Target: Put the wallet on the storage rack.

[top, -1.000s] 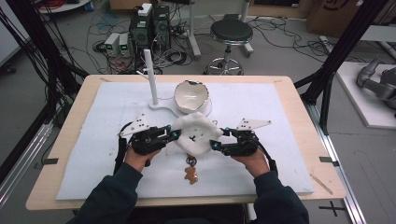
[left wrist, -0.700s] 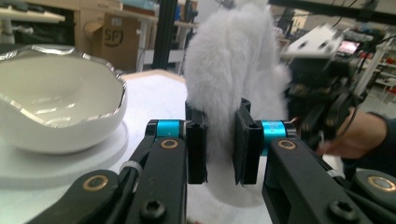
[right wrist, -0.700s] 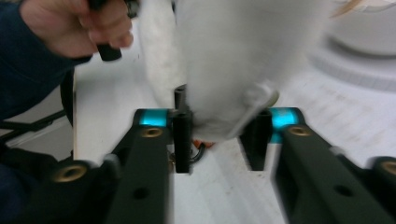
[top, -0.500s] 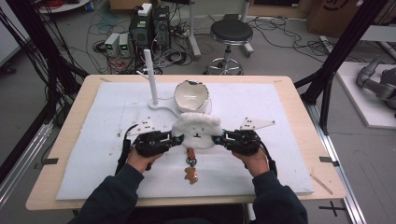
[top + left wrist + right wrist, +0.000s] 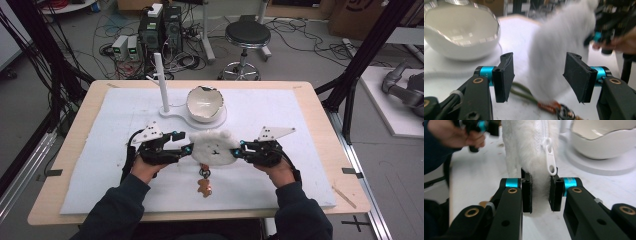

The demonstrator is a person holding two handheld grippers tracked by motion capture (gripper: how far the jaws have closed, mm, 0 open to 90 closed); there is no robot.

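Note:
A white fluffy zip pouch (image 5: 214, 148) hangs between my two grippers over the white mat. My right gripper (image 5: 235, 151) is shut on its right end; in the right gripper view the pads (image 5: 527, 192) squeeze the fur (image 5: 531, 145) beside the white zipper pull (image 5: 551, 160). This gripper's jaws have just closed on it. My left gripper (image 5: 187, 149) stands at the pouch's left end, and its jaws have just been opening. In the left gripper view the blurred pouch (image 5: 560, 50) lies between the spread pads (image 5: 504, 75) without touching them. A brown bear charm (image 5: 204, 187) trails from the pouch onto the mat.
A white cracked-egg bowl (image 5: 205, 102) and an upright white post (image 5: 161, 80) share a white base just behind the pouch. The mat (image 5: 300, 115) covers most of the wooden table (image 5: 80, 120). A stool and computer boxes stand on the floor beyond.
The right jaws closed on the pouch's right end. The left jaws, shut on its left end before, have spread apart. Both hands stayed in place.

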